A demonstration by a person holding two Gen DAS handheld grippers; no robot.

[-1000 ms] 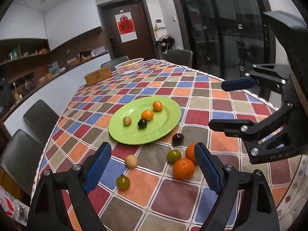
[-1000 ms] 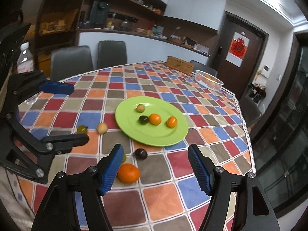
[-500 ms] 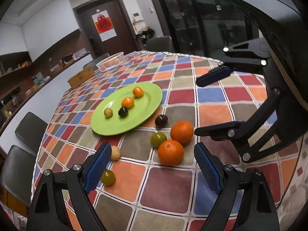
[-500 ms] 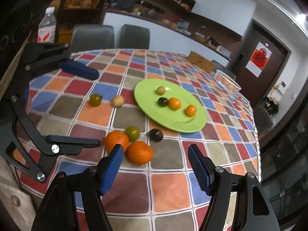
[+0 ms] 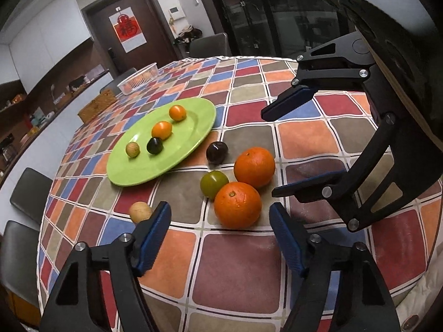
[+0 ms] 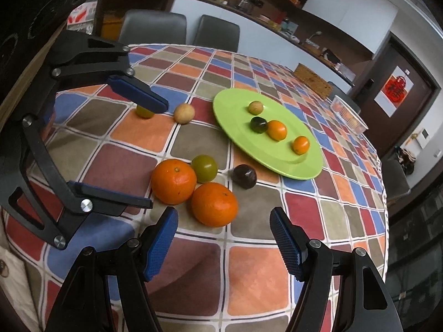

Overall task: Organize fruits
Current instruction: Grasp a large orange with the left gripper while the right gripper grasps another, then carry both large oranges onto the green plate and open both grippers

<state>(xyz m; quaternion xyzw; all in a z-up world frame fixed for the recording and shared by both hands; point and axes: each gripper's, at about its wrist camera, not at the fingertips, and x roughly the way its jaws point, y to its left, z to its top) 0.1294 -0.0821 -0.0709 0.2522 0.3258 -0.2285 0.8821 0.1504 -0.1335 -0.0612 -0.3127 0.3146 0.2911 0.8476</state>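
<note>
Above a checkered tablecloth (image 5: pixel 238 271), the left gripper (image 5: pixel 218 238), jaws just narrowed yet still spread and empty, faces one orange (image 5: pixel 237 204) at twelve o'clock. Beside it, the right gripper (image 6: pixel 223 244) gapes empty before another orange (image 6: pixel 214 204); green plate (image 6: pixel 277 155) at one o'clock.

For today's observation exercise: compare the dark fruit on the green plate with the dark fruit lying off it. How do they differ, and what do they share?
Place: one dark fruit lies on the plate; the other dark fruit lies on the tablecloth just off the plate's rim.
Neighbours: the plated one touches an orange fruit; the other lies alone.
Colour: the plated one looks blackish green, the other purplish.
Both are small, round and glossy.
</note>
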